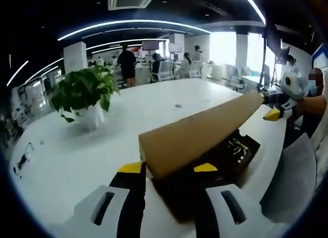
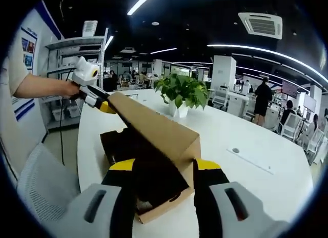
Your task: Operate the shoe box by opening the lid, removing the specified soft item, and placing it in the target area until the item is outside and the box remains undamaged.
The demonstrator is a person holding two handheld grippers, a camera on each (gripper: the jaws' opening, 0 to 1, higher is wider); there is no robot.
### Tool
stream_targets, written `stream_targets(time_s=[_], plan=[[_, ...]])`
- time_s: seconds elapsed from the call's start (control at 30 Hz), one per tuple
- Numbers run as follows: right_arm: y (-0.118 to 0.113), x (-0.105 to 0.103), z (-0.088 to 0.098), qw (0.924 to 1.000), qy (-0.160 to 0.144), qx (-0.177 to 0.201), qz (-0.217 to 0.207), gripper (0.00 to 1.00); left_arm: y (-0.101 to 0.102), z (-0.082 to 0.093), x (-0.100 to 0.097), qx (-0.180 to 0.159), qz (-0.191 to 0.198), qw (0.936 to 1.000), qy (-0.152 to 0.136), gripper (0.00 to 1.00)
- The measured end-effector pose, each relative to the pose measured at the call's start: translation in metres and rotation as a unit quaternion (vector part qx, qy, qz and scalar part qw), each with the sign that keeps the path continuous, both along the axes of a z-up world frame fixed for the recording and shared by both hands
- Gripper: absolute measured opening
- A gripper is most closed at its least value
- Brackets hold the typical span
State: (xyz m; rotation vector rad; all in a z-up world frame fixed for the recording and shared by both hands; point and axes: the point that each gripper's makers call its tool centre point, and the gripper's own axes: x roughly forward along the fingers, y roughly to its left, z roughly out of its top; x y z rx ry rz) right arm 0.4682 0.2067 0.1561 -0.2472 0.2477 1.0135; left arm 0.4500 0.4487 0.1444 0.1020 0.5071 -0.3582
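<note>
Shoe box (image 2: 154, 166) lid (image 1: 200, 133) raised; each hand-held gripper pinches one lid end; right gripper view adds dark interior.

Setting: open-plan office. I am working at a long white table (image 1: 169, 94) with a potted plant (image 1: 84, 92) on it. Beyond it I see people at desks with office chairs (image 1: 165, 70), curved ceiling light strips (image 1: 133, 23), a ceiling air-conditioning vent (image 2: 262, 24) and a metal shelving rack (image 2: 64, 84).
</note>
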Motion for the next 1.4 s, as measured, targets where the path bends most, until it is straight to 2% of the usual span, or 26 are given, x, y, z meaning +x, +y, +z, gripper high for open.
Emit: stream_targets(time_s=[0.47, 0.77, 1.03, 1.2, 1.4], plan=[[0.003, 0.023, 0.009, 0.9999, -0.012, 0.005, -0.010, 0.38, 0.015, 0.010, 0.024, 0.018, 0.012, 0.9997, -0.007, 0.13], [0.002, 0.037, 0.013, 0.9996, -0.018, 0.009, -0.018, 0.35, 0.025, 0.013, 0.035, 0.032, 0.038, 0.9986, -0.014, 0.02], [0.003, 0.046, 0.015, 0.9993, -0.015, 0.019, -0.027, 0.34, 0.027, 0.016, 0.044, 0.032, 0.046, 0.9983, -0.014, 0.01], [-0.001, 0.054, 0.017, 0.9989, -0.010, 0.026, -0.038, 0.27, 0.028, 0.017, 0.049, 0.038, 0.050, 0.9979, -0.013, 0.00], [-0.009, 0.060, 0.009, 0.9981, -0.006, 0.018, -0.058, 0.26, 0.030, 0.018, 0.054, 0.036, 0.053, 0.9979, -0.014, 0.00]])
